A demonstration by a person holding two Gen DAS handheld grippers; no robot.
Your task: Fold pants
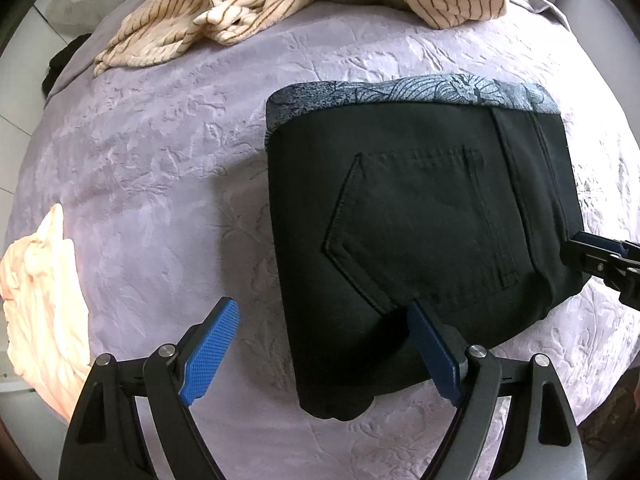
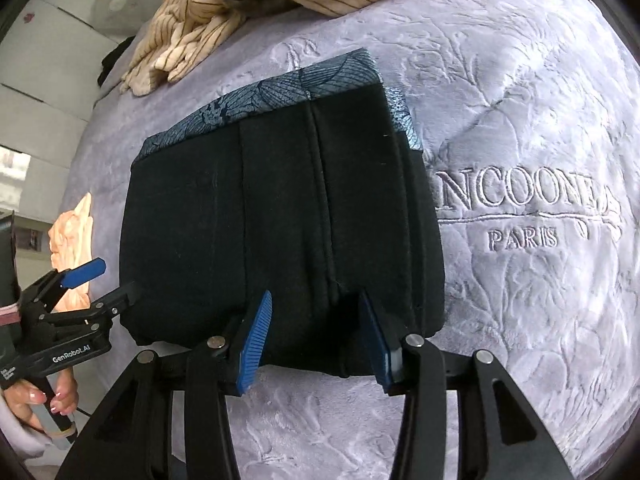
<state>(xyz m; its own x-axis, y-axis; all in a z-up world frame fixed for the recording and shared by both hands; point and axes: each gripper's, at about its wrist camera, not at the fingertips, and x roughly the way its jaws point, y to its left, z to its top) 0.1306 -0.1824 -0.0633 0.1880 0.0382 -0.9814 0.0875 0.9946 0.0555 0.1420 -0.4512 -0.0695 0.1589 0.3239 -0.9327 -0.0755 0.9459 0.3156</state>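
Only the left wrist view shows the back pocket stitched on the folded black pants (image 1: 420, 232), which lie as a compact block on the lavender embossed blanket (image 1: 160, 168), with a blue-grey leaf-print layer (image 1: 400, 92) peeking out along the far edge. Only the right wrist view shows the lettering "PARIS" (image 2: 524, 238) embossed in the blanket just right of the pants (image 2: 280, 220), and the person's hand (image 2: 40, 400) gripping the handle of the left gripper (image 2: 108, 284). Both views show a cream striped garment (image 1: 240, 4) crumpled at the far end of the bed and a pale peach cloth (image 1: 40, 292) at the left edge. The left gripper (image 1: 320, 344) hangs released, jaws spread wide at the pants' near-left corner: one blue pad over bare blanket, the other over the fabric. The right gripper (image 2: 316, 332) is also released, its jaws apart over the pants' near edge, nothing pinched between them.
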